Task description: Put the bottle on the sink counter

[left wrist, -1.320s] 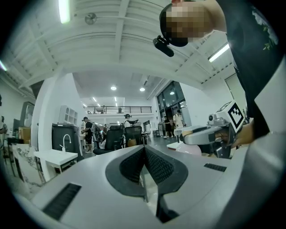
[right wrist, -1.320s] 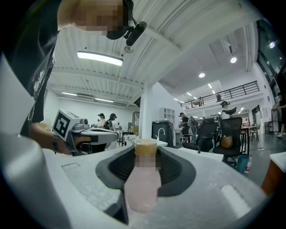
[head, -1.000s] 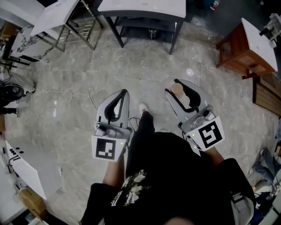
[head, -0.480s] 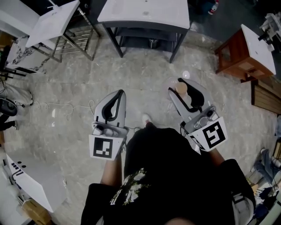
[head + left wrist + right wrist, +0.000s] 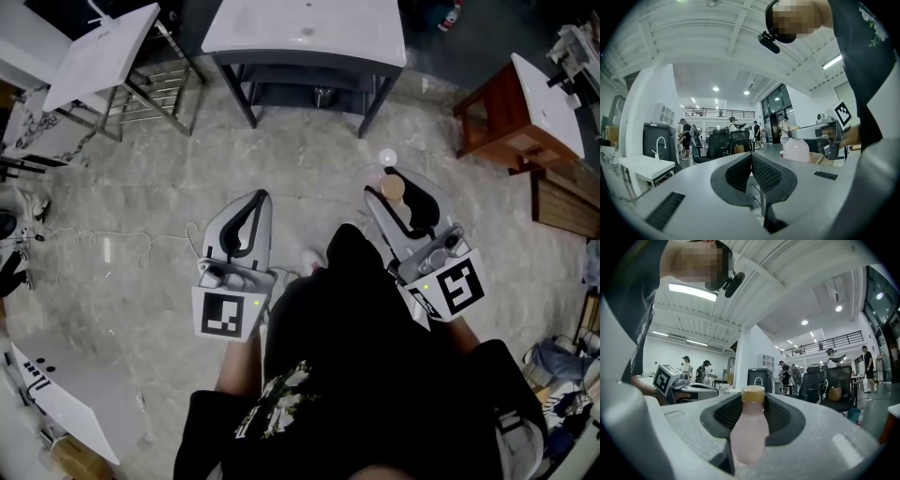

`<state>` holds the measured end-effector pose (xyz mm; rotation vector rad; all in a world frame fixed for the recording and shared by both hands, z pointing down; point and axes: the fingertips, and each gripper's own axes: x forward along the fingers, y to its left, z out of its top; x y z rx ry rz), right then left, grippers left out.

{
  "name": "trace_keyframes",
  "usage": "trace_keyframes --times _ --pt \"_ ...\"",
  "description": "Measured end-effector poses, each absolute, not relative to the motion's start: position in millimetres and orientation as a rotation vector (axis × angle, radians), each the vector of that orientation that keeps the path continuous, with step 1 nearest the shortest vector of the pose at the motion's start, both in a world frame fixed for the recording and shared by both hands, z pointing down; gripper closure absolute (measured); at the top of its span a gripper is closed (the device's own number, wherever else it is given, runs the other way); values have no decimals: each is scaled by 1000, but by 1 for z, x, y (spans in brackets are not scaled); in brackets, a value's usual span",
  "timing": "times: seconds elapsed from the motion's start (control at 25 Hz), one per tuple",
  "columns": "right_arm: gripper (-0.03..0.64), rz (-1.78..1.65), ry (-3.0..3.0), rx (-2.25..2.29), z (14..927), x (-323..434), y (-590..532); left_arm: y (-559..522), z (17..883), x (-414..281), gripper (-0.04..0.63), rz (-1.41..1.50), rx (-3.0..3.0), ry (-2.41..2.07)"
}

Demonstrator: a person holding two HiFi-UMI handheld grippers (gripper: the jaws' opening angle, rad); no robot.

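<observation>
Right gripper view: right gripper (image 5: 752, 401) held pink bottle (image 5: 748, 432), tan-capped, between its jaws. Second item, left gripper (image 5: 751, 160), was closed, empty. Head view placed bottle at 1 o'clock, white sink surface (image 5: 305, 28) at 12 o'clock, well apart.

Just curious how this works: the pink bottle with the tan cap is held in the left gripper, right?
No, the right gripper holds the pink bottle, as the right gripper view shows; the left gripper is shut on nothing.
</observation>
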<state>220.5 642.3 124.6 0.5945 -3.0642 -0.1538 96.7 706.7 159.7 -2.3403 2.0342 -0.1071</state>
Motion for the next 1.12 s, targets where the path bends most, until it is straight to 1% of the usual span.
trace_keyframes --times 0.36,1.12 --pt "482 -184 -3105 545 117 179 586 652 150 66 584 -96 -2327 2026" --pt "482 -150 -3103 558 113 117 381 444 130 8 583 -116 -2334 2005"
